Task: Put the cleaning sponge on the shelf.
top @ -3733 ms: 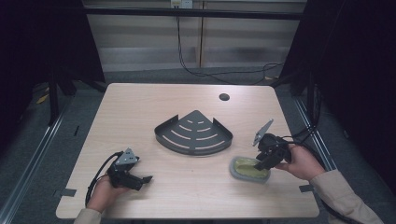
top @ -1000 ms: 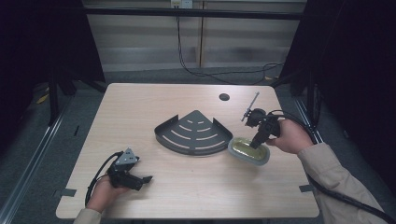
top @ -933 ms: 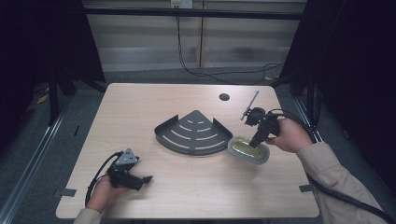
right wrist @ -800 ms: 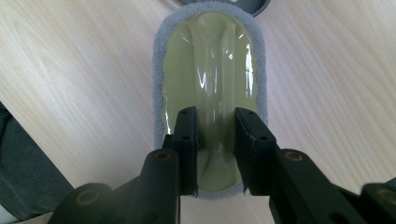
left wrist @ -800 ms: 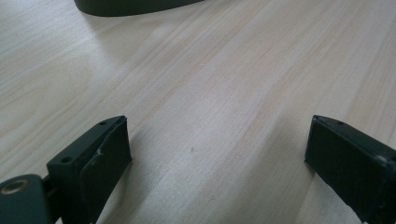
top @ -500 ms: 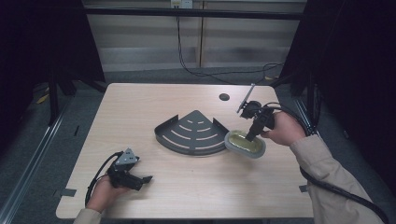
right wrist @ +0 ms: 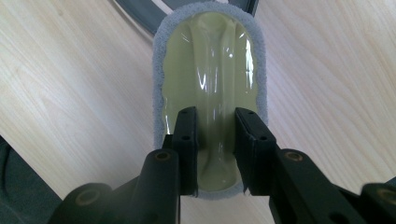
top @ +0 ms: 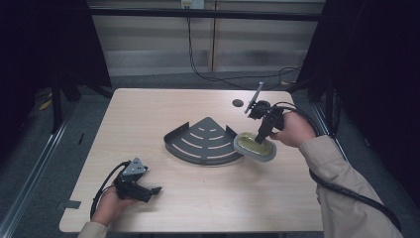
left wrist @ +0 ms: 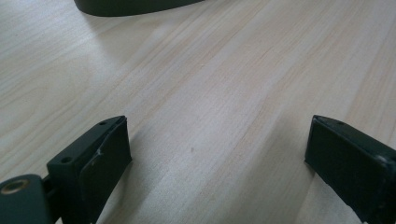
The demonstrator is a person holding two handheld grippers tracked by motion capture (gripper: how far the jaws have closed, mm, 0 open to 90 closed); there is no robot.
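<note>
My right gripper [right wrist: 215, 140], jaws clamped on the raised ridge of the oval sponge pad [top: 255, 146] overlapping the dark fan-shaped rack's [top: 203, 144] right edge; my left gripper [top: 148, 191] rests wide open near the table's [top: 148, 109] front-left corner

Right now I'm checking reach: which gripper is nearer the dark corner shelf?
Right. The right gripper, shut on the scrubber, sits at the corner shelf's edge; the left gripper rests nearer the table's front.

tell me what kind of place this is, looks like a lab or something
Probably a lab or recording booth, not a home: a bare wooden table stands between dark curtains, cables trail on the floor behind it, and a person works with a hand-held gripper and its mate.
</note>
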